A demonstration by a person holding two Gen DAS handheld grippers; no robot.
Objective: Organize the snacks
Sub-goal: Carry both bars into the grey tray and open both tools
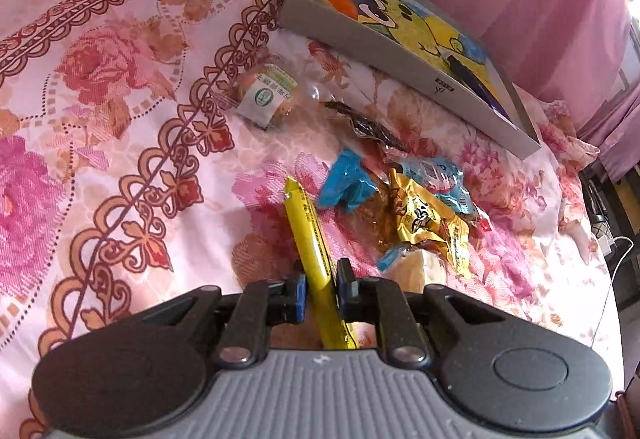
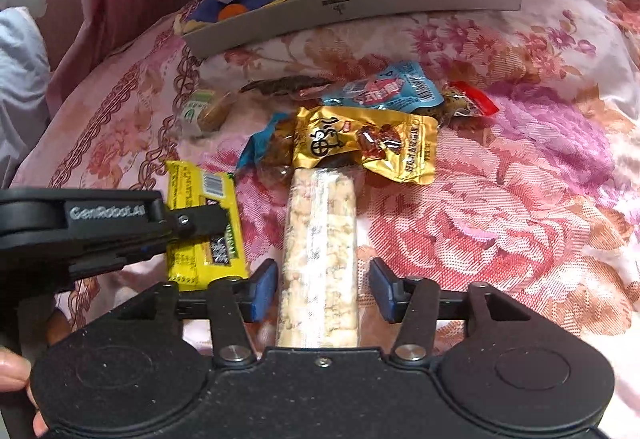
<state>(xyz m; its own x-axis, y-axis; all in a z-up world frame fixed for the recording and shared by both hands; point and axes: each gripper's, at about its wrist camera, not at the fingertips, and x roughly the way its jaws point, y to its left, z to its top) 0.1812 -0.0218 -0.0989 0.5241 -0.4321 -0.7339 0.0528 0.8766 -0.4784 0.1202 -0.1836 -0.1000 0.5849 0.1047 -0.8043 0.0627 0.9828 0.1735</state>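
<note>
My left gripper (image 1: 322, 291) is shut on a yellow snack bar (image 1: 310, 235), seen edge-on and pointing away over the floral bedspread. In the right wrist view the same yellow bar (image 2: 204, 223) hangs in the left gripper (image 2: 200, 229) just left of my right gripper (image 2: 324, 291). The right gripper is open, its blue pads either side of a long clear pack of puffed rice cakes (image 2: 320, 239) lying on the bed. Beyond it lie a gold packet (image 2: 360, 143) (image 1: 424, 223) and blue packets (image 2: 384, 91) (image 1: 348, 183).
A shallow grey box (image 1: 400, 51) (image 2: 360, 5) with a yellow cartoon lining sits at the far side of the bed. A green-labelled snack (image 1: 266, 95), a dark wrapper (image 1: 360, 119) and a red-ended wrapper (image 2: 472, 103) lie nearby. Pink curtain behind; bed edge and cable (image 1: 616, 243) at right.
</note>
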